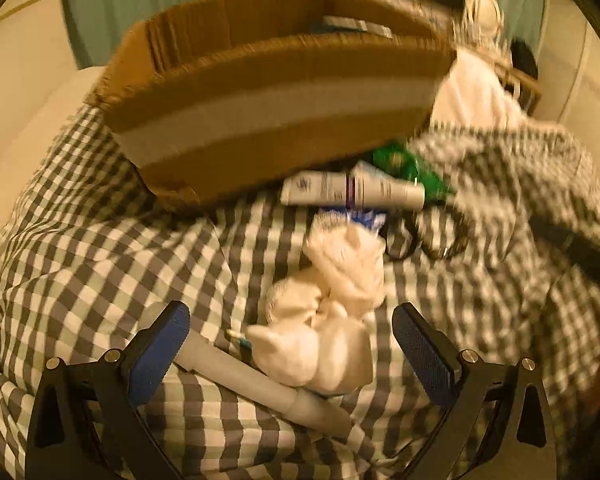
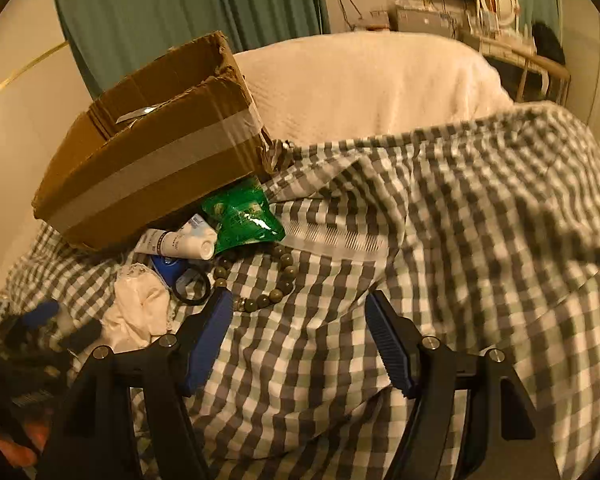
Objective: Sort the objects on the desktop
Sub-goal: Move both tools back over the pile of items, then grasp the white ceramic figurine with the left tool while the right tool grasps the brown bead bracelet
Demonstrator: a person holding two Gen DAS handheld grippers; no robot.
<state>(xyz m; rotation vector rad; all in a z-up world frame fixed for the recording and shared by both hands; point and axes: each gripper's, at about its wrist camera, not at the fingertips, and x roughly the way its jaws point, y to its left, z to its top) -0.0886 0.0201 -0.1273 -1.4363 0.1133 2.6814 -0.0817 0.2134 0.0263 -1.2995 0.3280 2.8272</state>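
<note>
My left gripper (image 1: 291, 320) hangs wide open over a crumpled white cloth (image 1: 332, 320), whose bundle lies between the blue pads without touching them. Under the cloth lies a pale cylinder (image 1: 240, 372). Beyond are a white tube (image 1: 352, 192), a green packet (image 1: 396, 160) and a taped cardboard box (image 1: 268, 108). My right gripper (image 2: 297, 300) stands open above bare checked cloth, just below a string of dark green beads (image 2: 278, 284). To its left lie a black ring (image 2: 192, 286), a blue tin (image 2: 168, 266), the white tube (image 2: 176, 242), the green packet (image 2: 244, 218) and the white cloth (image 2: 140, 312).
All of it rests on a rumpled grey-and-white checked sheet (image 2: 460, 240) over a white blanket (image 2: 360, 88). The box (image 2: 152, 160) leans on the packet and tube. The left gripper (image 2: 40, 320) shows blurred at the right wrist view's left edge. A shelf (image 2: 500, 12) stands behind.
</note>
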